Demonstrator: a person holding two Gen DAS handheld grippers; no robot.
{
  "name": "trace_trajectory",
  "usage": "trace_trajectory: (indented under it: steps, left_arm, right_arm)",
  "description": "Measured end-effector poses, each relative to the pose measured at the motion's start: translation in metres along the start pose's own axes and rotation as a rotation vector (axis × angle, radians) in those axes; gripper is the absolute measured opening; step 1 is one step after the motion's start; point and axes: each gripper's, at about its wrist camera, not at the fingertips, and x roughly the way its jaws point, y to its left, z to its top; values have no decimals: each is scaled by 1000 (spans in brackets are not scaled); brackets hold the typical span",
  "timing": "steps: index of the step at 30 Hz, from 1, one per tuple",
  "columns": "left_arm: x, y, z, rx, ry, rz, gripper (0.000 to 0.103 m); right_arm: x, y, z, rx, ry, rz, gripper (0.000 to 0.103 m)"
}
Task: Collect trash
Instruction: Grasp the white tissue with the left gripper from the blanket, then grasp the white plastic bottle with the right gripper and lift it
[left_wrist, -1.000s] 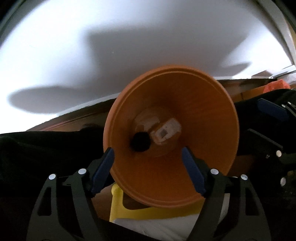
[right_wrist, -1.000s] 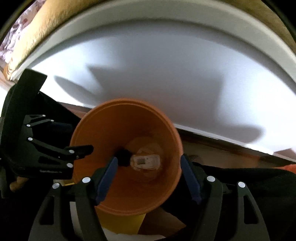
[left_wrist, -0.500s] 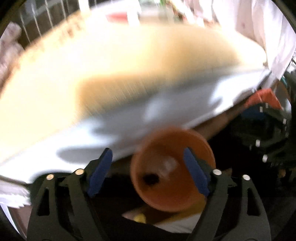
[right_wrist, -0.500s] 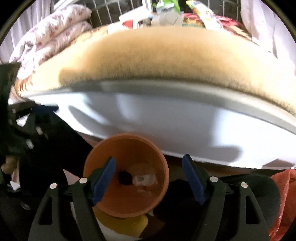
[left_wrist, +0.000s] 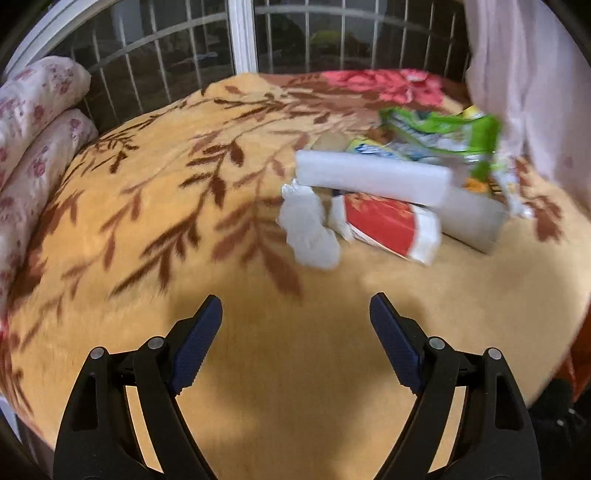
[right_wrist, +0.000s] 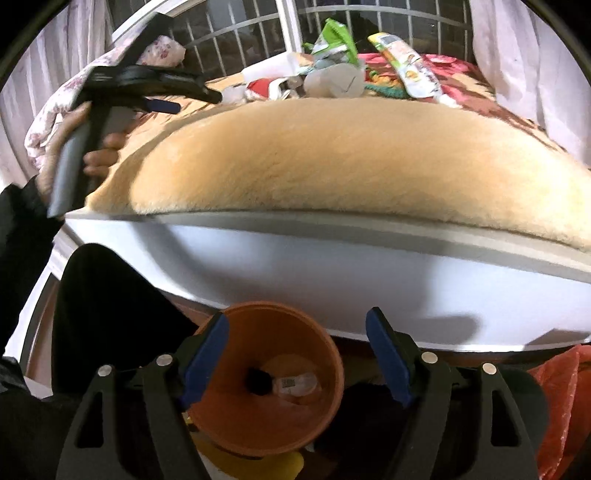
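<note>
Blanket (left_wrist: 258, 369) under left gripper (left_wrist: 295, 317): fingers (left_wrist: 199, 332) wide apart, empty.

Both grippers are showing black frames, blue ribbed pads (left_wrist: 195, 343), and silver screws; a black sleeve (right_wrist: 22, 206) is covering the wrist.

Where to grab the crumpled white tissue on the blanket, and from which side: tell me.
Grip the crumpled white tissue across its narrower middle, coming from above and the near side with the open left gripper. It lies loose on the blanket, its near side unobstructed.
</note>
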Motion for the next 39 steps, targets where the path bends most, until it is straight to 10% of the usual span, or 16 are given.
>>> trace_trajectory:
  steps: [13, 18, 22, 39]
  left_arm:
    - [61, 2, 49, 10, 77, 47, 80]
    - [72, 7, 53, 0, 76, -28, 33]
    - [52, 3, 41, 12, 36, -11, 33]
    - [-53, 40, -82, -194, -107, 45, 33]
  right_arm:
    - [13, -16, 11, 53, -3, 17, 78]
    - [12, -16, 16, 57, -2, 18, 78]
    - [-1, -12, 25, 37, -22, 37, 78]
    - [29, 65, 215, -277, -85, 156, 82]
